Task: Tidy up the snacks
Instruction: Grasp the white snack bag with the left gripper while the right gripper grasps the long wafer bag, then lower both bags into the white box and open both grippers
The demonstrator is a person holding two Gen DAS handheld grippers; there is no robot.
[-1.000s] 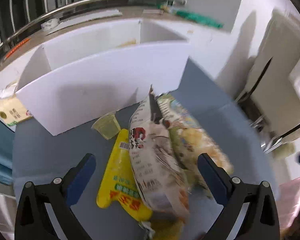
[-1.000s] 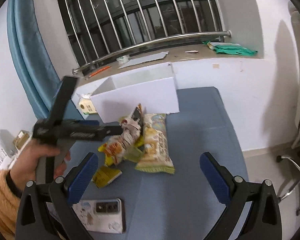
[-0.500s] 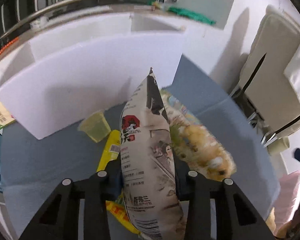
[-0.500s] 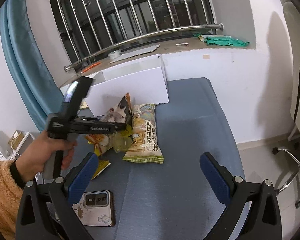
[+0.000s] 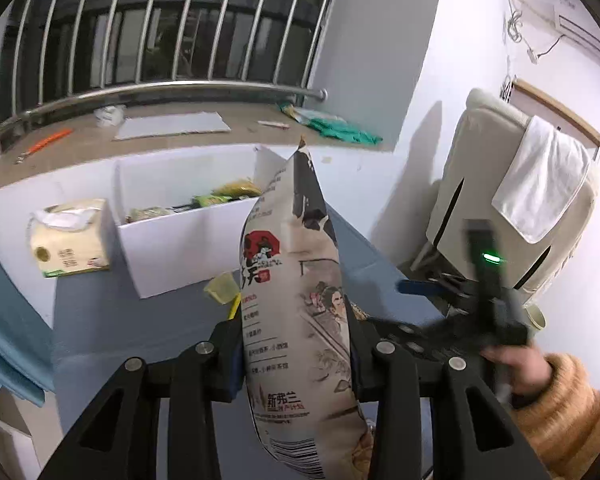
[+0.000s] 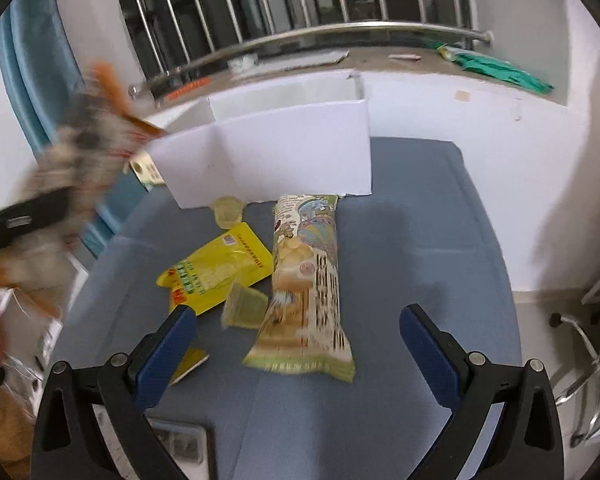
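The left gripper (image 5: 296,356) clamps the bag (image 5: 296,308) upright, long axis vertical (lifted off the table (image 6: 416,240) since before); the right gripper (image 6: 296,344) gapes empty.

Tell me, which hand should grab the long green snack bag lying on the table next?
Probably the right. The right hand-held gripper is open and empty, with the long green snack bag lying between its fingers. The left hand-held gripper is shut on the beige snack bag, lifted toward the white box.
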